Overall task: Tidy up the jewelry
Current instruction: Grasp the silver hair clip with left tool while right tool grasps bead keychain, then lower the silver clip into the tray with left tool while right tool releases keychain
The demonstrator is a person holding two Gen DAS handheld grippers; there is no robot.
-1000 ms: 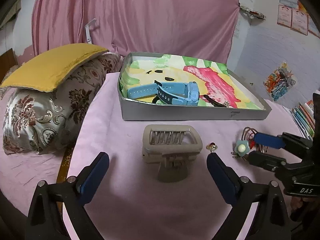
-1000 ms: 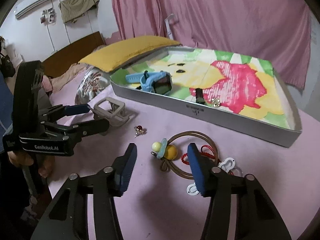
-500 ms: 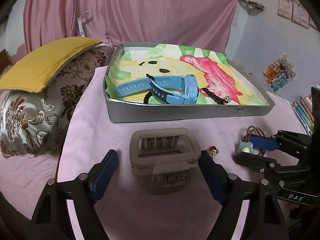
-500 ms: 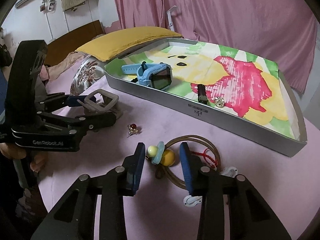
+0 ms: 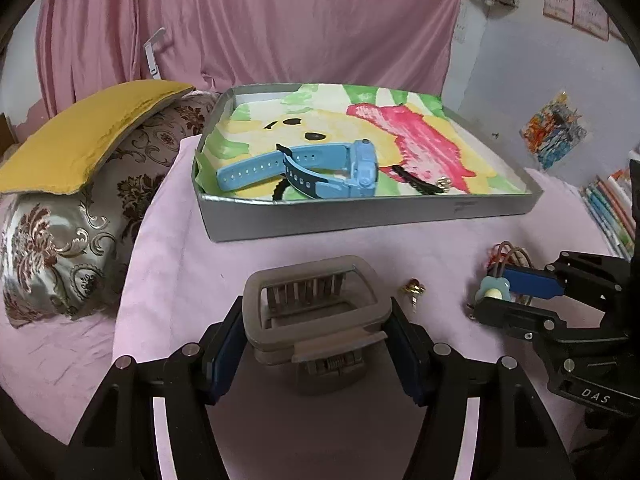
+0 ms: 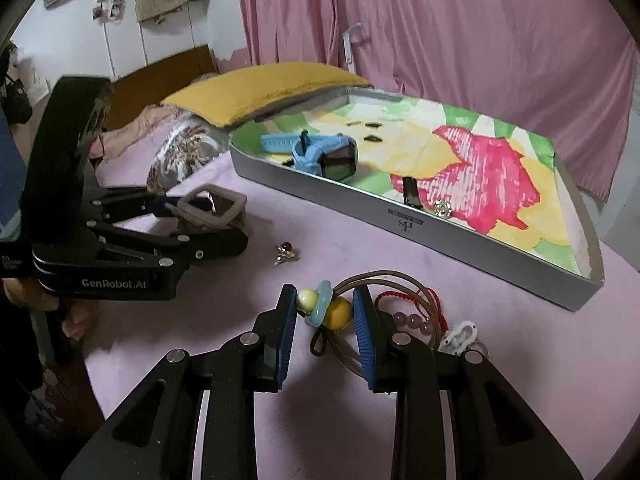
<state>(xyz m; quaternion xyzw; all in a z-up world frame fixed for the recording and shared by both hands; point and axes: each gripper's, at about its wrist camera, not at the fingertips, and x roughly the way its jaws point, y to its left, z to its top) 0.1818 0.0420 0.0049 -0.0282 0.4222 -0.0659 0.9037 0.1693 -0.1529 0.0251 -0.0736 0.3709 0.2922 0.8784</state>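
Jaws of the left gripper point(image 5: 316, 344) were closing around the beige hair claw clip point(image 5: 316, 312), which stood on the pink-covered bench point(image 5: 400, 248) between the blue pads; the pads lay against or just beside its sides, and I could not tell whether they pressed it yet. Jaws of the right gripper point(image 6: 325, 320) were also closing, with the beaded hair tie point(image 6: 326, 309) between them: its pale bead sat at the left pad, its yellow bead just short of the right pad, a blue flower piece between the two. Brown elastic loops of that tie trailed toward a red cord bracelet point(image 6: 416, 300), and a white clip point(image 6: 460, 334) lay just beside the right finger. A small gold earring with a red stone point(image 6: 286, 254) rested on the bench between the two grippers. Behind them the shallow grey tray point(image 6: 400, 222), lined with a painted sheet, held a blue smartwatch point(image 6: 320, 154), a small black item point(image 6: 410, 194) and a sparkly stud point(image 6: 443, 209) near its front wall.
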